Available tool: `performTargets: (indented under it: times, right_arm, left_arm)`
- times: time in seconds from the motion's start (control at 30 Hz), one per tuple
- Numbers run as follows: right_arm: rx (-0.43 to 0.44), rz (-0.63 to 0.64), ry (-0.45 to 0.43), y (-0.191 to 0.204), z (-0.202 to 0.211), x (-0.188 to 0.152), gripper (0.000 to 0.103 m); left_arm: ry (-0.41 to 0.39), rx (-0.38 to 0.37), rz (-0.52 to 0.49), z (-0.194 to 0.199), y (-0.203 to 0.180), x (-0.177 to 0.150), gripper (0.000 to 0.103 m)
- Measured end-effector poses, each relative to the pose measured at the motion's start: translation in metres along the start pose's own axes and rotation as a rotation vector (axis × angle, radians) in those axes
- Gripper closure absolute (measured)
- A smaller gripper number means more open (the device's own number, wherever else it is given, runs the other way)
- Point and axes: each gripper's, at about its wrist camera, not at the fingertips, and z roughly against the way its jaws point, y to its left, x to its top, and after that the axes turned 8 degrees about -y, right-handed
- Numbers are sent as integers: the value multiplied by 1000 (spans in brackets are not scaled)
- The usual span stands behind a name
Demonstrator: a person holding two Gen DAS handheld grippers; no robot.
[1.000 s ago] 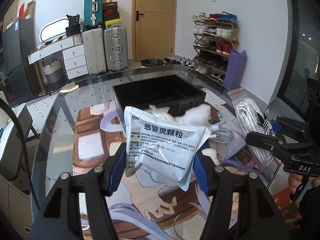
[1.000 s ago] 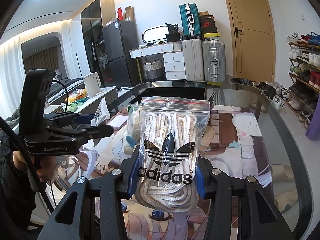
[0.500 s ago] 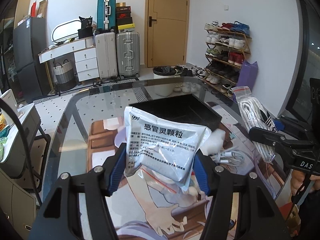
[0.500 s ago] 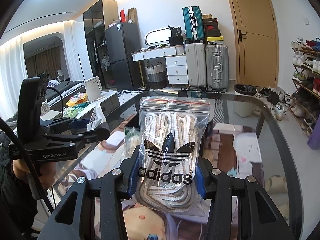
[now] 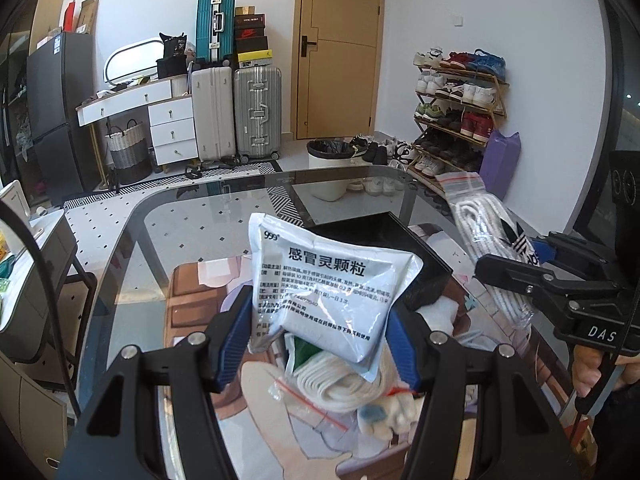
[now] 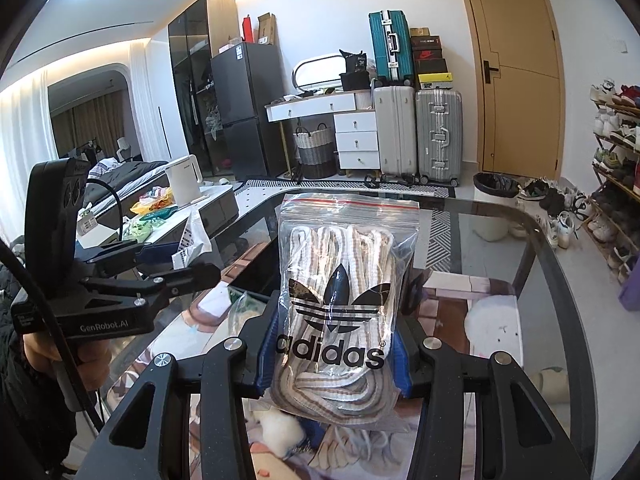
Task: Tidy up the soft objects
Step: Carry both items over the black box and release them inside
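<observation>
Both grippers lifted higher off the table, left gripper (image 5: 320, 332) clamping medicine sachet (image 5: 328, 284), right gripper (image 6: 334, 348) squeezing adidas lace bag (image 6: 340, 288), black box (image 5: 384, 240) at 12 o'clock behind the sachet

Bare glass worktop (image 5: 192, 220) lies open to the left and far side. A black box (image 5: 384, 236) and loose bags (image 5: 340, 384) crowd the middle under the tongs.

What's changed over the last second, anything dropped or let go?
Nothing dropped. Both tongs rose and drew back from the black box, which now sits lower and mostly hidden. Left tongs remain clamped on the sachet, right tongs on the laces bag.
</observation>
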Motion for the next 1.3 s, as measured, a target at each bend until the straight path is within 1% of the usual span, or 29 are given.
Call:
performTargets:
  times: [0.2, 0.53, 0.87, 1.0, 1.3]
  right_arm:
    - [22, 1, 21, -5, -18, 5, 57]
    - [33, 6, 53, -12, -47, 14, 57]
    - [36, 15, 79, -12, -82, 11, 57]
    - [23, 48, 81, -11, -94, 7, 57]
    - [31, 62, 85, -16, -110, 5, 57]
  left_arm:
    - [20, 8, -2, -21, -1, 4, 42]
    - [44, 6, 14, -52, -2, 7, 42]
    - [72, 37, -14, -79, -5, 5, 42]
    - [84, 59, -33, -89, -5, 4, 42]
    - [100, 61, -62, -99, -8, 4, 42]
